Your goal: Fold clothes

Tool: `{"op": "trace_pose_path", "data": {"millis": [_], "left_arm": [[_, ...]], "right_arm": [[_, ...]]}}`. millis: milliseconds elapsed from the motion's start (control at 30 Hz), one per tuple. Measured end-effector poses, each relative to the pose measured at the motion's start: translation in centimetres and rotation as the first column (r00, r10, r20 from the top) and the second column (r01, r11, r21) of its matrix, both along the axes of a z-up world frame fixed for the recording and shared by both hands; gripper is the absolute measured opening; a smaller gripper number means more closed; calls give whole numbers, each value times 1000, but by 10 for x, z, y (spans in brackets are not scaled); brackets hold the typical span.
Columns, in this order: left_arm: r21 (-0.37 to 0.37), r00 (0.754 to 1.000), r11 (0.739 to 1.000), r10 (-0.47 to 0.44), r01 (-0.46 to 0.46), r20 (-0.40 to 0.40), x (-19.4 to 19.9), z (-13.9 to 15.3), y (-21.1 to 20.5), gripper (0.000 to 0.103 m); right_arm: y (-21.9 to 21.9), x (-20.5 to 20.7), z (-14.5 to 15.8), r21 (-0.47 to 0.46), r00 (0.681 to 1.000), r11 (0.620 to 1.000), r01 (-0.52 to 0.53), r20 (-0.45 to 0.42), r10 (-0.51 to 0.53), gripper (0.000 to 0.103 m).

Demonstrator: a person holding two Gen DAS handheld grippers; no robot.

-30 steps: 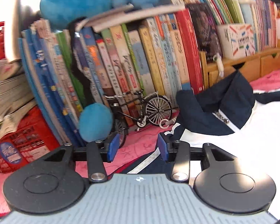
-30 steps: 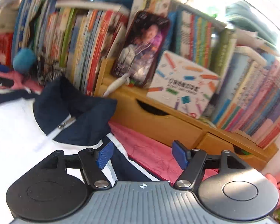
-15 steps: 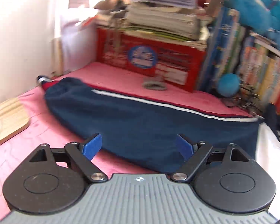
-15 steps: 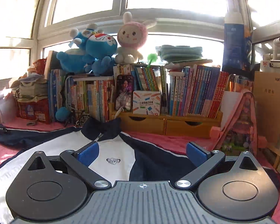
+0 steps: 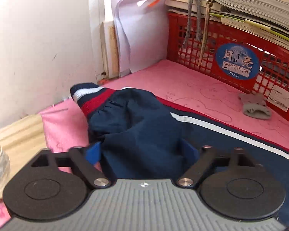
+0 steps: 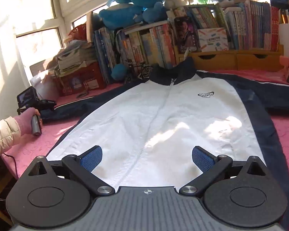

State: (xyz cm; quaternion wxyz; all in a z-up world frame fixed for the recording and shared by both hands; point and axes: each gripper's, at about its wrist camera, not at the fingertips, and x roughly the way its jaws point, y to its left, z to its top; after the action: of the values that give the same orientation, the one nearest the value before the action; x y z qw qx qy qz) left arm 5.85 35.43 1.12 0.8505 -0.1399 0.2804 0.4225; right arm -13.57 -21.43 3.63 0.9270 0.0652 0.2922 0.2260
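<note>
The white-and-navy zip jacket (image 6: 163, 119) lies spread face up on the pink-covered bench (image 6: 48, 134), collar at the far side by the row of books (image 6: 144, 46), hem nearest the camera, so its long axis runs near to far and the sleeves stretch out left and right. By my judgement the first fold is starting: the left gripper (image 5: 142, 152) straddles the navy left sleeve (image 5: 136, 123) close behind its striped cuff (image 5: 90, 96), jaws spread and not yet clenched. The next move calls for pinching the sleeve and carrying it rightward across the white chest. The right gripper (image 6: 146, 158) hovers over the hem, jaws released, grasping nothing.
</note>
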Motion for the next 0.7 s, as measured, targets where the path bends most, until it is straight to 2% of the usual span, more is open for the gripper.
{"op": "trace_pose_path", "data": {"millis": [33,67,133,200,233,300,400,433,467,500,533,567,600,667,700], "left_arm": [[-3,998,1000,-17,17,58,-1,11,4,4],[-5,993,999,-33,34,115,-1,21,8,5],[76,975,996,-65,50,211,-5,45,9,5],[167,968,985,-91,53,232,-5,62,10,10],[185,971,982,-86,44,222,-4,65,14,14],[156,986,988,-40,14,165,3,57,27,20],[52,998,998,22,-25,56,12,29,46,34],[26,999,999,43,-43,18,12,18,48,43],[2,998,998,63,-63,-21,13,7,50,60],[-17,995,997,80,-81,-63,13,-2,51,73],[-27,989,994,98,-102,-113,12,-9,49,96],[-12,982,991,131,-134,-137,9,-13,45,103],[21,979,989,146,-145,-144,8,-12,39,103],[79,975,990,128,-116,-184,11,-7,25,102],[124,977,987,119,-97,-179,11,-2,15,101]], "right_arm": [[7,2,-4,-6,1000,1000,-4,-10,4,101],[14,4,-6,-18,1000,1000,-6,-16,5,101],[24,10,-11,-46,1000,999,-4,-25,3,101],[28,17,-16,-68,999,998,8,-38,-11,101],[28,20,-18,-71,999,997,18,-48,-22,101],[27,26,-23,-68,997,997,37,-65,-41,101],[29,27,-29,-86,997,996,36,-58,-41,103],[31,27,-30,-99,998,995,33,-53,-38,103],[34,26,-31,-123,999,992,27,-43,-32,103],[38,25,-32,-147,999,989,21,-34,-26,103],[41,24,-33,-168,999,986,16,-26,-21,103],[43,23,-33,-185,1000,983,11,-21,-16,103],[45,24,-33,-197,1000,980,7,-18,-11,103],[46,25,-33,-206,1000,979,3,-16,-6,103],[46,26,-33,-209,1000,978,1,-16,-5,103]]}}
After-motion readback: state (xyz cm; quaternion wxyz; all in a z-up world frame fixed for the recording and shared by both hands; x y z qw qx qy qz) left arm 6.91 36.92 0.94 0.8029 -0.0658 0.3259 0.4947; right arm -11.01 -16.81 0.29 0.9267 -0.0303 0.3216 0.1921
